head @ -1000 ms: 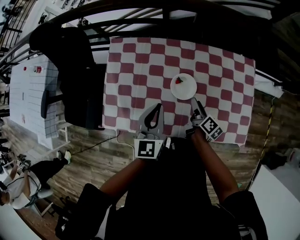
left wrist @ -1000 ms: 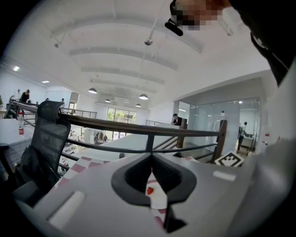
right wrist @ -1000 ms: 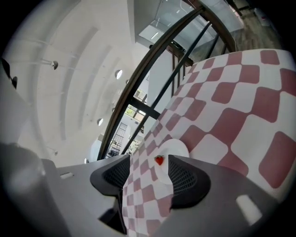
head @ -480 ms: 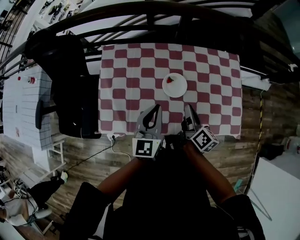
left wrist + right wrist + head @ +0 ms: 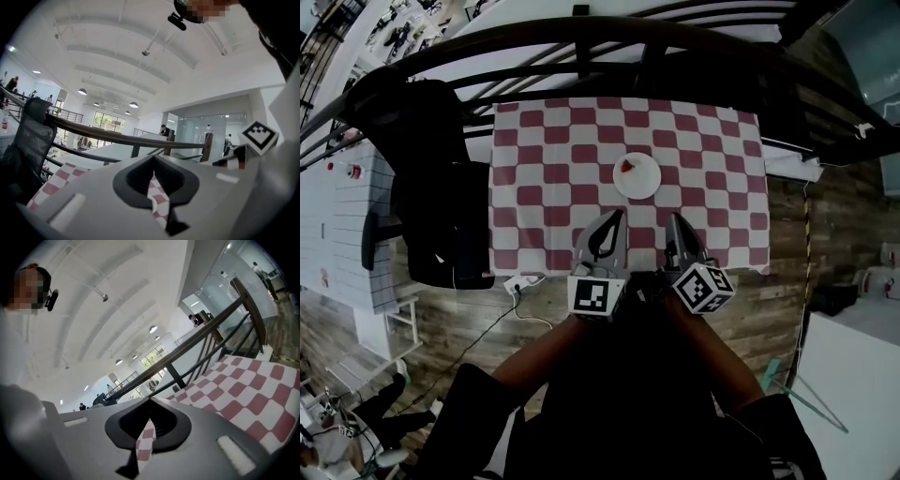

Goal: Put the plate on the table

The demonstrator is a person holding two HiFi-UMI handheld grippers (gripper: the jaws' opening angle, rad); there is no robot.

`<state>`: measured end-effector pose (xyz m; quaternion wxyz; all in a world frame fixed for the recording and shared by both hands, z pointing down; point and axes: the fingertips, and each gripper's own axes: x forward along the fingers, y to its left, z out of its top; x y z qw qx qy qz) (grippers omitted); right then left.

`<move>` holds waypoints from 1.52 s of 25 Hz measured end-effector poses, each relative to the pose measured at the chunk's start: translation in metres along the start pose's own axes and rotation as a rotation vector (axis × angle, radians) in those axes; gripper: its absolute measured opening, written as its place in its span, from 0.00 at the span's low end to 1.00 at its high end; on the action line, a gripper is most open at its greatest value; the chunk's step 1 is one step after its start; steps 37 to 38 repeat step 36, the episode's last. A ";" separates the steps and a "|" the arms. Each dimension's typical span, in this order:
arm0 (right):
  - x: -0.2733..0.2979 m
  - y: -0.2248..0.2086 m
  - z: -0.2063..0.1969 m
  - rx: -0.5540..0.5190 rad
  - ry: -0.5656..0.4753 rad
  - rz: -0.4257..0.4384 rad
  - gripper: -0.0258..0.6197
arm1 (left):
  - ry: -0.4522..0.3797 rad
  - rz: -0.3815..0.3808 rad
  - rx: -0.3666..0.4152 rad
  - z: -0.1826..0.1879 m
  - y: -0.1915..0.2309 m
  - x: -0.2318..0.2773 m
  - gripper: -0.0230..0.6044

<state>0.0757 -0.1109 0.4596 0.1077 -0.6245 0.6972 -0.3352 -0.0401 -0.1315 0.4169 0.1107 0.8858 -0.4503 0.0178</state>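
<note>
Head view, looking steeply down: the plate [image 5: 637,175] sits flat on the checked cloth of the worktop [image 5: 544,159], roughly mid-width and well in from every edge. A small red bit [image 5: 627,167] lies on its left rim; too small to name.

- Left claw [image 5: 615,219] and right claw [image 5: 674,221] sit side by side over the near edge of the worktop, both short of the plate and touching nothing.
- Both gripper views show each pair of jaws drawn together, with only a thin slit of checked cloth visible between them. Neither holds anything.
- A black chair [image 5: 422,178] stands off the left side, clear of the work.

Judgement: the placing looks done, and what remains is coming away cleanly. To do that well, lift both claws up and back toward the body rather than sliding them low. The cloth hangs over the near edge and a dragged tip could tug it, shifting the plate. Jaws are best left together so nothing snags. No need to nudge the plate; it rests level.
</note>
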 end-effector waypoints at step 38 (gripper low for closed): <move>-0.058 0.040 0.008 -0.454 -0.110 -0.073 0.03 | 0.017 -0.173 0.063 -0.006 -0.054 -0.009 0.05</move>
